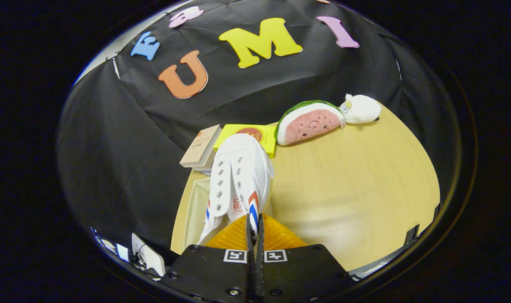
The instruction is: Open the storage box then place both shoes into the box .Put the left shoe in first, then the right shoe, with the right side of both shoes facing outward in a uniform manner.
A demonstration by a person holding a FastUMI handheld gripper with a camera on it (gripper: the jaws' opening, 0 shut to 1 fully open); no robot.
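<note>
A white canvas shoe (238,176) with red and blue side stripes and an orange insole (276,237) hangs just ahead of my fingers, toe pointing away from me toward the booth wall. My gripper (254,219) is shut on the thin rim of the shoe's opening, beside the stripes. Under the shoe and to its left a pale open storage box (195,210) sits at the near left corner of the wooden table (356,189). The shoe hides most of the box's inside.
Beyond the shoe lie a tan book (201,147) and a flat yellow box (249,135). Further right along the back stand a watermelon-slice plush (310,122) and a small white plush (360,108). A white device (148,257) sits off the table's left edge.
</note>
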